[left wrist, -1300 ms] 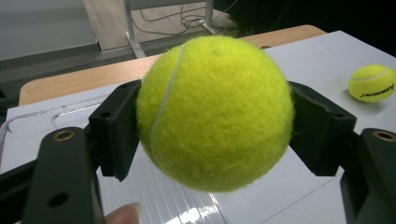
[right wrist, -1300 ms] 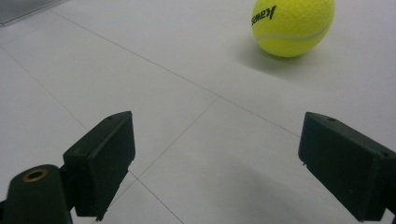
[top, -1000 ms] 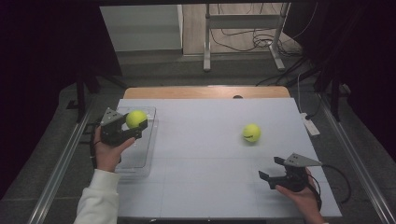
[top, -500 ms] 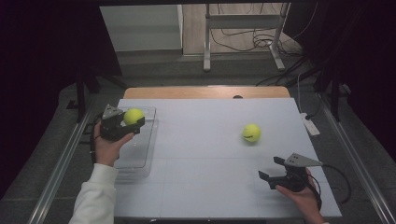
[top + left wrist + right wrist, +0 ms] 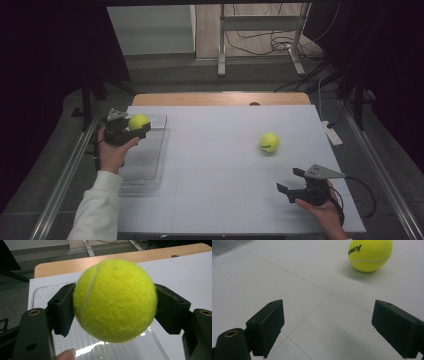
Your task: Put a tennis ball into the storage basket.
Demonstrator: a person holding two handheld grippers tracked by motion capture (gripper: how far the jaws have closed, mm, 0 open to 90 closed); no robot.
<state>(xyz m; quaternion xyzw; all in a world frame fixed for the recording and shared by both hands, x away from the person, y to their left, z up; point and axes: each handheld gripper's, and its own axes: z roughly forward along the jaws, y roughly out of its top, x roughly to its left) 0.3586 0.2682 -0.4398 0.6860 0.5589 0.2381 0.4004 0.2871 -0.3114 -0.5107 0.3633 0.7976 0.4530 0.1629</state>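
**Ball over the tray, second ball waiting**

The left tongs (image 5: 134,131) are clenched on a tennis ball (image 5: 115,300), a black jaw pressed against each side of it, as the left gripper view makes plain. Directly beneath them lies a clear plastic tray (image 5: 148,170) with a ribbed floor, sitting on the white table (image 5: 220,150) at its left edge; the ball hangs above the tray's far end, not touching it. The hand (image 5: 111,154) carrying these tongs comes in from the near side.

The right tongs (image 5: 295,181) are released, jaws wide apart with nothing between them, resting low near the table's near right corner. Ahead of them and a little to their right, well apart, a second tennis ball (image 5: 370,254) lies on the bare table surface.

The step in hand looks like delivering the held ball into the tray. The next move probably calls for lowering the left tongs closer to the tray floor before letting go, since a ball dropped from a height may bounce out. After that, the second ball is likely the right tongs' to fetch.
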